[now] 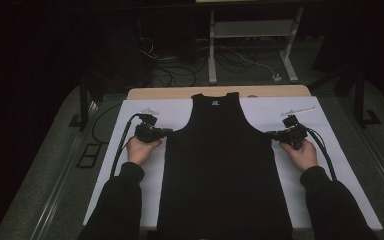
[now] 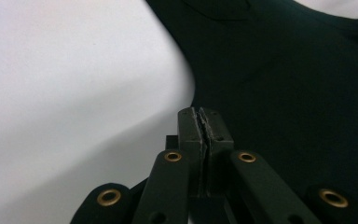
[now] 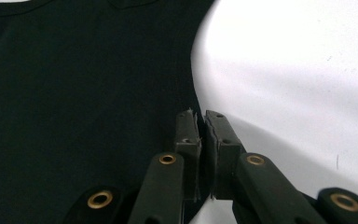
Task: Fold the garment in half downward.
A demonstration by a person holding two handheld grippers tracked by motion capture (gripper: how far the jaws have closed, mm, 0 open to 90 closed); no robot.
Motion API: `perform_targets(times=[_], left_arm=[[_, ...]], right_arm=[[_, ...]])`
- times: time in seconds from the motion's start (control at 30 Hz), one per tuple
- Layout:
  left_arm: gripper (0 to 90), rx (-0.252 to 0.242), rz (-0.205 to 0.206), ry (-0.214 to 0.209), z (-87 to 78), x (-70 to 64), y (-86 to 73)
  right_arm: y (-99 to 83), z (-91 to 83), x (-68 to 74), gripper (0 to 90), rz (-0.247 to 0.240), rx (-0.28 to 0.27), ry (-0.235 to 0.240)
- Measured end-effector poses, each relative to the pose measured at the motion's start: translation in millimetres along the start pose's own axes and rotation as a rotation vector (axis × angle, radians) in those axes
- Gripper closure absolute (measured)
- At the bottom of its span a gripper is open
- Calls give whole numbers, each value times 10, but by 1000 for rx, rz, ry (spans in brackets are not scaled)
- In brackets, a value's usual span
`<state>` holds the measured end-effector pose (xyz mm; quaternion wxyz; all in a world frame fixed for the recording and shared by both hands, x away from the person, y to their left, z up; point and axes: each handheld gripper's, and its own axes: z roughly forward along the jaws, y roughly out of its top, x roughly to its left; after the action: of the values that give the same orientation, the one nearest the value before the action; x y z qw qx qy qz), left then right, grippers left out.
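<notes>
Black top (image 1: 225,165) flat on table (image 1: 130,112). Left hand-held gripper (image 1: 168,132) and right hand-held gripper (image 1: 268,133), jaws together, at top's armhole edges.

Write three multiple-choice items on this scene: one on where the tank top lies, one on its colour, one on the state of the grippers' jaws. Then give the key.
1. Where does the tank top lie?
A. Flat on the white sheet
B. On the floor
C. Draped over a chair

2. What colour is it?
A. Red
B. Black
C. Yellow

3. How do the jaws of the left gripper and right gripper stand?
A. Both spread wide
B. One wide, one closed
C. Both closed at the garment's side edges

Key: 1 A, the high view shows it spread out on the sheet; 2 B, it is dark in every view; 3 C, each gripper view shows jaws together at the fabric edge.
</notes>
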<state>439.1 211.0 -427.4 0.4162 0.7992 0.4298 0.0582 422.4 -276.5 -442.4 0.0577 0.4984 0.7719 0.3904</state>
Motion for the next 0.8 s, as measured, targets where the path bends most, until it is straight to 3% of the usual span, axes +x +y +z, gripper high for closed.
perform_targets(times=[0.2,0.37,0.8], left_arm=[[869,-12,-44,-27,-64,22,-42],[869,16,-12,-51,-54,-62,-52],[869,-35,-80,-79,-240,-59,-119]], right_arm=[[2,-101,6,829,60,-5,21],[-20,-154,-2,828,111,-16,54],[-107,-338,112,828,97,-28,56]])
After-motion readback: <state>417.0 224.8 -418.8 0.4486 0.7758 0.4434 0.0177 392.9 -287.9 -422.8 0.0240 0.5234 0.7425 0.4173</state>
